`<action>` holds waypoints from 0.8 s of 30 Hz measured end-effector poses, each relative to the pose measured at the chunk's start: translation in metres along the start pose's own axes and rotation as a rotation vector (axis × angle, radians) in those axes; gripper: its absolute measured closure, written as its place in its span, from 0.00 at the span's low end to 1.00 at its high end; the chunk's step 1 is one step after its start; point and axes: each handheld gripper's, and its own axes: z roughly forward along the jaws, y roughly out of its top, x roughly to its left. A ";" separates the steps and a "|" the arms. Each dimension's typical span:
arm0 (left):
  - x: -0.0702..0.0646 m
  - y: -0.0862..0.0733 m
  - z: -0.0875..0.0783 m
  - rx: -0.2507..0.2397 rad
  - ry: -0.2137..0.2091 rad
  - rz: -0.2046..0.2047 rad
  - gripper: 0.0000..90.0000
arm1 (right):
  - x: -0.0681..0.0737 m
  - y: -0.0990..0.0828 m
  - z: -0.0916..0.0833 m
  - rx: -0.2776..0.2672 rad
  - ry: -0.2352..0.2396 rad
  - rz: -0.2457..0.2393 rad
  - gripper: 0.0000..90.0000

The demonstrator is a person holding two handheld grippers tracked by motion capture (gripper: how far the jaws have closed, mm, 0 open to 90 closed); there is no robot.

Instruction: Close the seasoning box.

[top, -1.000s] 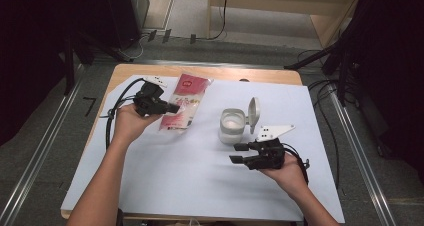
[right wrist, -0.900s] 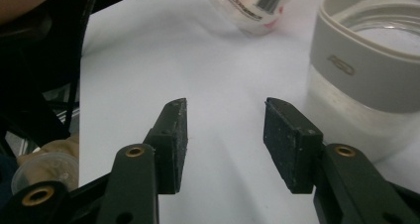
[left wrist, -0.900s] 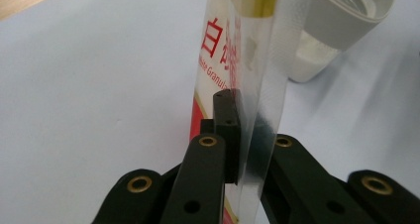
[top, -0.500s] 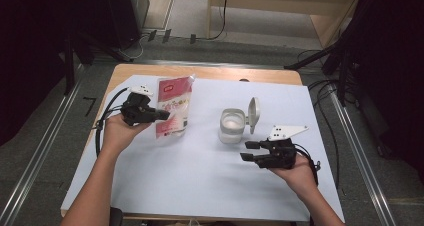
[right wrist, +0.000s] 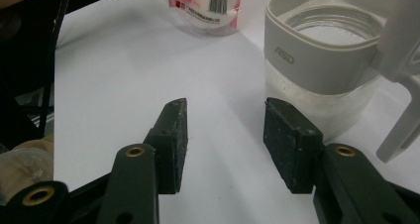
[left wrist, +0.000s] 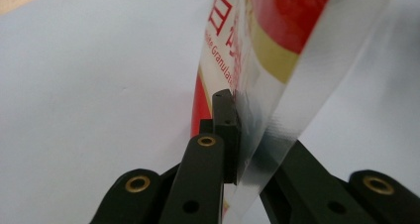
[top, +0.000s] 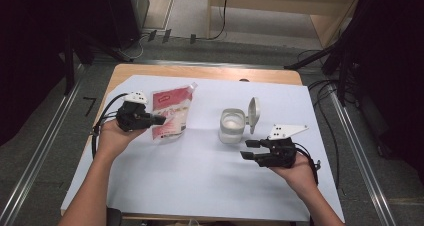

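The left gripper [top: 159, 120] has pulled the sugar pouch [top: 172, 113] leftward across the desk [top: 200, 186], clamped on its edge. The right gripper [top: 249, 149] hovers half open, empty, near the open jar [top: 233, 126].

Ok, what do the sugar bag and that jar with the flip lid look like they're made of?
The sugar bag, clamped in the left gripper, looks like thin glossy plastic film: it shines and is see-through at its edge. The jar seems clear glass or hard plastic under a matte pale-grey plastic collar, and its lid looks like the same grey plastic.
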 end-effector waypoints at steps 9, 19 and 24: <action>0.000 -0.008 -0.010 -0.031 -0.033 -0.039 0.84 | -0.002 0.000 -0.003 -0.012 -0.008 0.009 0.59; 0.001 -0.014 -0.011 -0.053 -0.050 -0.022 0.63 | -0.008 0.000 -0.008 -0.028 -0.028 0.019 0.59; 0.002 -0.014 -0.009 -0.045 -0.068 -0.029 0.58 | -0.009 -0.001 -0.009 -0.026 -0.035 0.029 0.59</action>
